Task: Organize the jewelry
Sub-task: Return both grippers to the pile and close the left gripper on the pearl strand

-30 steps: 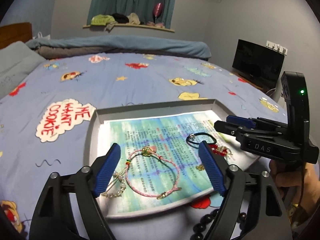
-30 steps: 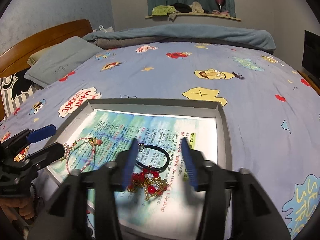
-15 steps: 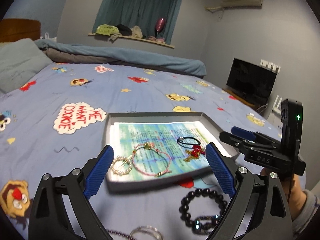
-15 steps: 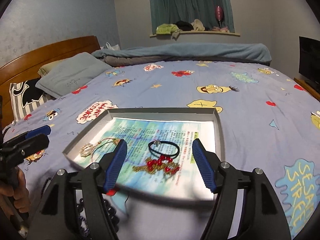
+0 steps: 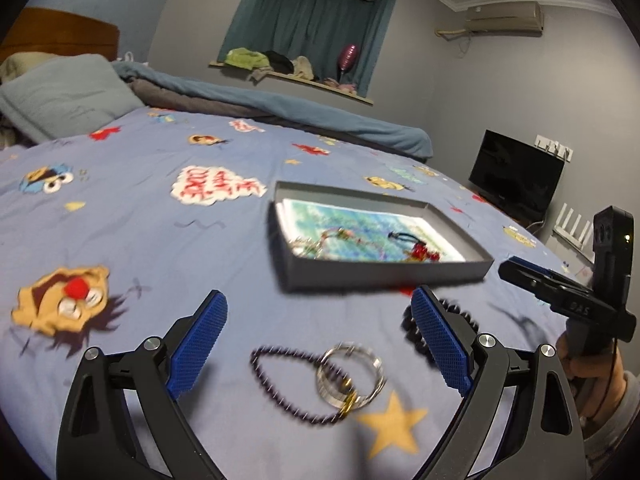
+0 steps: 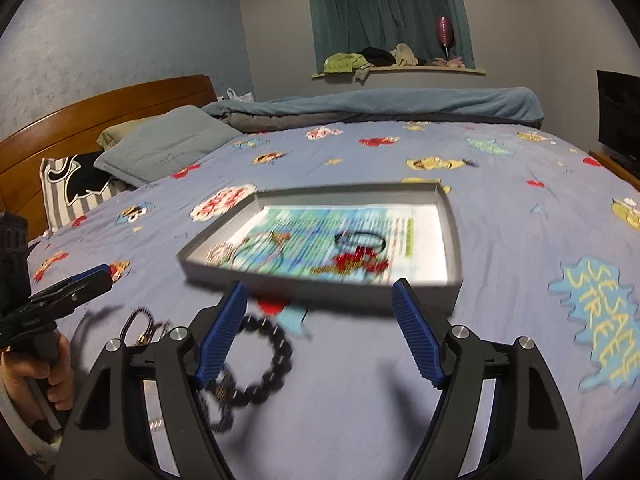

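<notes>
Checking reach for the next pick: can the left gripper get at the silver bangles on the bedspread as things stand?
Probably yes. The left gripper is open and empty, and the silver bangles lie on the bedspread between its fingers, uncovered. A thin beaded strand overlaps them and might come along.

Btwn left gripper [image 5: 320, 340] fingers: silver rings [image 5: 350, 376] and thin bead strand [image 5: 280, 384] on bedspread [image 5: 160, 248], otherwise bare. Gray tray [image 5: 384, 270] wall blocks ahead. Right gripper [image 6: 320, 332]: black bead bracelet [image 6: 264, 364] by its left finger; open cloth to its right.
</notes>
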Demonstrator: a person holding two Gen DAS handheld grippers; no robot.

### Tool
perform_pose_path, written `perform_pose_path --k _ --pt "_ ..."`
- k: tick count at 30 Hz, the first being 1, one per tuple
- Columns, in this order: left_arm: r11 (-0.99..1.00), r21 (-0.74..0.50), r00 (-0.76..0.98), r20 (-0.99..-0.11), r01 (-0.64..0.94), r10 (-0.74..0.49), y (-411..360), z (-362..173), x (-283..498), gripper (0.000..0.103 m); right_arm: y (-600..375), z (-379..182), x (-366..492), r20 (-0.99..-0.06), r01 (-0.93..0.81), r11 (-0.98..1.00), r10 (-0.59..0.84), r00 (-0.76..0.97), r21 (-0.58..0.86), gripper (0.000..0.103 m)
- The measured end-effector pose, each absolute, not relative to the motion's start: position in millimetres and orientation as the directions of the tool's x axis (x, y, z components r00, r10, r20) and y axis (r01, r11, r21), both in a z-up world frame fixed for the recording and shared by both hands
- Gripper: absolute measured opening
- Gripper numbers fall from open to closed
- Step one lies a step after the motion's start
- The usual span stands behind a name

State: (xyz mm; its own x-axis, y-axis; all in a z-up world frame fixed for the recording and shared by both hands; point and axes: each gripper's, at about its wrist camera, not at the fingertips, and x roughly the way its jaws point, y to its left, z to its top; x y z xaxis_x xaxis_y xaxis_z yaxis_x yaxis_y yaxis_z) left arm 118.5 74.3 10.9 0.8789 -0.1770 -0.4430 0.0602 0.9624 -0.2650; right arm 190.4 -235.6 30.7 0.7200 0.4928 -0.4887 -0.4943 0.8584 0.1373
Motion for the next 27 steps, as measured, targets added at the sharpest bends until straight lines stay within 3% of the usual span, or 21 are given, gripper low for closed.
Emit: perform_pose_path --k 7,19,27 --pt "0.964 -0.248 0.899 -0.393 0.1 -0.194 71.7 4.2 97.1 0.093 -233.4 16.2 168.9 -0.5 -0.497 0.86 0.482 0.72 0.113 0.075" --pt "0.971 -0.172 0.888 -0.403 0.166 -0.223 50.4 -3.6 86.4 0.092 -216.0 10.8 143.0 -0.49 -0.548 0.836 0.485 0.724 0.018 0.075" --pt "0.963 -0.174 0.869 -0.421 0.206 -0.262 44.4 -6.9 87.0 0.077 -210.0 8.8 137.1 -0.498 -0.567 0.824 0.493 0.714 0.002 0.074"
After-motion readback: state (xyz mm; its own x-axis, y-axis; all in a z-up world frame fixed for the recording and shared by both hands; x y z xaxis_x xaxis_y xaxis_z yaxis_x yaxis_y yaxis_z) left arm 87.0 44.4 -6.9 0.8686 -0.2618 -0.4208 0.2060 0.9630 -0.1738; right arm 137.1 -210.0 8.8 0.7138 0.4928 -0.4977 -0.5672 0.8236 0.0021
